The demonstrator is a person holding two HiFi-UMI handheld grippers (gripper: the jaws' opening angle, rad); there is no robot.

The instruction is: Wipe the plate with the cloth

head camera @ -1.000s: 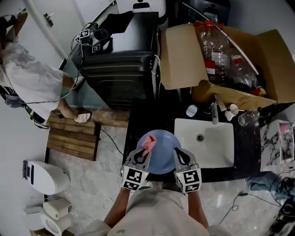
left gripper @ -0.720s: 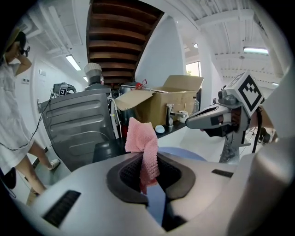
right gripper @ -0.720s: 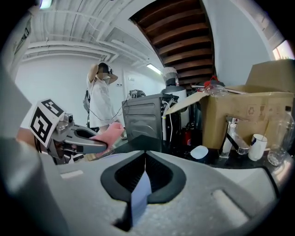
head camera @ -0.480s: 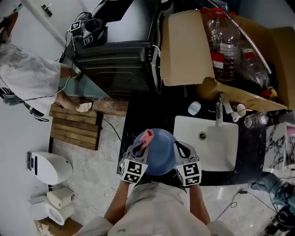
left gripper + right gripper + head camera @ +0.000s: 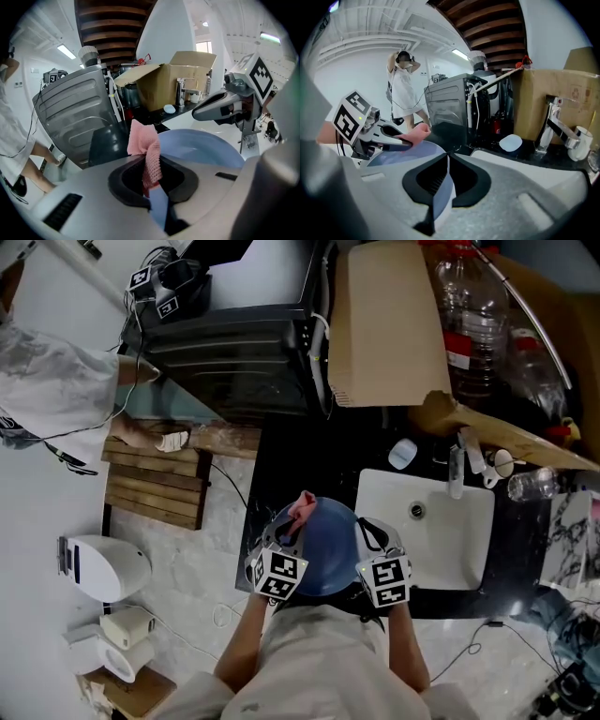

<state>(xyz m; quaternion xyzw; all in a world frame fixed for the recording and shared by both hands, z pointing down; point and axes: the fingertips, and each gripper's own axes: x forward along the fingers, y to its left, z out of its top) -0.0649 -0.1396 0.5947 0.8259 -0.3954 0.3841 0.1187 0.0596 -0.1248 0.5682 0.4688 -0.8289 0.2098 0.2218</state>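
L gripper point(image 5: 292, 531) jaws are closed on the pink cloth point(image 5: 144, 146), pinching it at the plate's near-left rim; the cloth's free end sticks up above the jaws. A strip of blue shows in the jaw gap under the cloth. R gripper point(image 5: 368, 538) jaws are clamped on the right rim of the blue plate point(image 5: 324, 547), edge-on between them. The plate is held between the two grippers, over the front edge of the black bench point(image 5: 302, 465), just left of the white sink point(image 5: 377, 486).

Around: tap point(image 5: 457, 467) at the sink's back edge, a white cup point(image 5: 504, 463) beside it, and a small pale-blue dish point(image 5: 403, 453) on the bench just behind the sink's left corner. Behind these is an open cardboard box point(image 5: 389, 324) w/ big plastic bottles point(image 5: 473, 320) inside. Dark grey machine point(image 5: 234, 348) stands left of the box, w/ another marker-cube gripper point(image 5: 161, 292) on top. A person in white point(image 5: 56, 390) stands at far left, next to a wooden slat mat point(image 5: 155, 488) on the floor. A white rounded appliance point(image 5: 103, 568) lies on the floor, lower left.
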